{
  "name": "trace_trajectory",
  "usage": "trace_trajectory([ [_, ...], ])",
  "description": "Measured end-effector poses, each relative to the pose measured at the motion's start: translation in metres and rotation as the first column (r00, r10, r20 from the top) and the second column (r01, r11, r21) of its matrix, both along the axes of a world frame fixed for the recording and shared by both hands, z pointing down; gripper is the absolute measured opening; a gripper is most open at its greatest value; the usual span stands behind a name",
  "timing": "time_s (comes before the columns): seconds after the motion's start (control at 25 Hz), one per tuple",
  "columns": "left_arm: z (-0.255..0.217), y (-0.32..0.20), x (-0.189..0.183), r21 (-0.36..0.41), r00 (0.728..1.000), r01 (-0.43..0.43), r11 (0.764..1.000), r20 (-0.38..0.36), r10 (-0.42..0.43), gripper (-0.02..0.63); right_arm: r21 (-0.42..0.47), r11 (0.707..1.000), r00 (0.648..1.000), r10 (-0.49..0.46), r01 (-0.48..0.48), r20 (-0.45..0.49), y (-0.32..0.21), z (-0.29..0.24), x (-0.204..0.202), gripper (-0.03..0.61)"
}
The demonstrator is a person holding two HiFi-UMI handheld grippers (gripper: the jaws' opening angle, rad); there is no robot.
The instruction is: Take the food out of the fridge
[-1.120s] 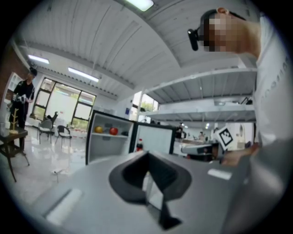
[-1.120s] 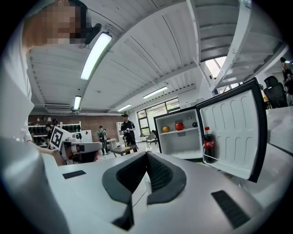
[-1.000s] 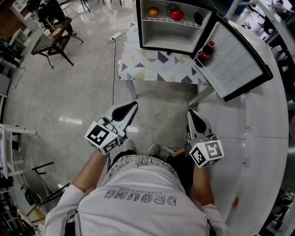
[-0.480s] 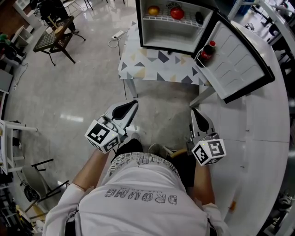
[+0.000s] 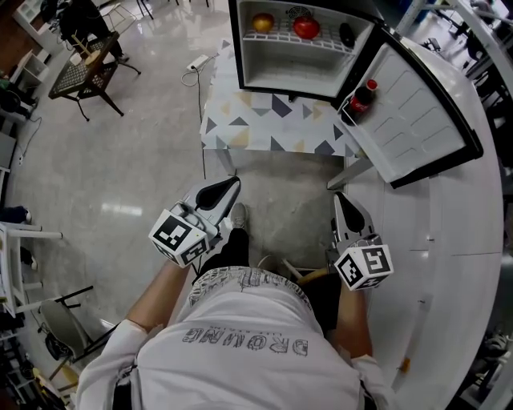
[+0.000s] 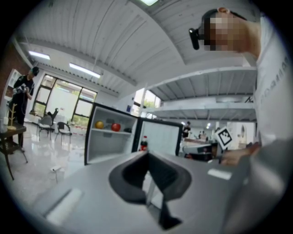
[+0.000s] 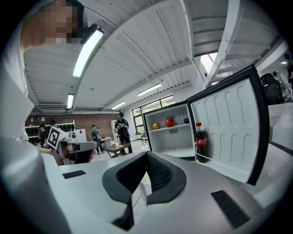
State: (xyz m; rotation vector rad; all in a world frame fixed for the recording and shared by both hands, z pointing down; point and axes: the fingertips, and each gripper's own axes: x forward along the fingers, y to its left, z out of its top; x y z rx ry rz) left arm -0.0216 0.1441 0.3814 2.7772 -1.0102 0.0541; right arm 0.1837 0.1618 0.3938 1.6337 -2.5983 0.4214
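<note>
The small fridge (image 5: 240, 48) stands open on a table with a patterned cloth (image 5: 264, 120), ahead of me. Its top shelf holds an orange fruit (image 5: 263, 22), a red fruit (image 5: 305, 26) and a small dark item (image 5: 346, 34). A cola bottle (image 5: 361, 96) stands in the door rack. My left gripper (image 5: 231, 184) and right gripper (image 5: 338, 198) hover side by side over the floor, well short of the table, both shut and empty. The left gripper view shows its gripper (image 6: 147, 154) aimed at the fruits (image 6: 116, 127). The right gripper (image 7: 147, 154) faces the shelf (image 7: 170, 122) and the bottle (image 7: 200, 139).
A long white counter (image 5: 465, 240) runs down the right, just beyond the open fridge door (image 5: 417, 112). A chair and small table (image 5: 84, 72) stand far left, and a cable with a power strip (image 5: 200, 62) lies on the floor. People (image 7: 121, 123) stand in the background.
The person has stepped toward the fridge, one foot forward. Both grippers have been carried forward with the body. Neither has opened.
</note>
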Motion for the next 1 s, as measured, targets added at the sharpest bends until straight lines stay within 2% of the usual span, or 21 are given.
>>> trace_trajectory([
  [0.52, 0.01, -0.141, -0.027, -0.015, 0.999, -0.034, 0.999, -0.011, 0.034, 0.005, -0.017, 1.0, 1.0, 0.012, -0.012, -0.012, -0.132, 0.005, -0.036, -0.011],
  [1.0, 0.014, -0.234, -0.044, -0.045, 0.997, -0.08, 0.996, -0.027, 0.079, 0.005, -0.033, 0.999, 0.999, 0.035, -0.035, -0.017, -0.218, -0.001, -0.06, -0.011],
])
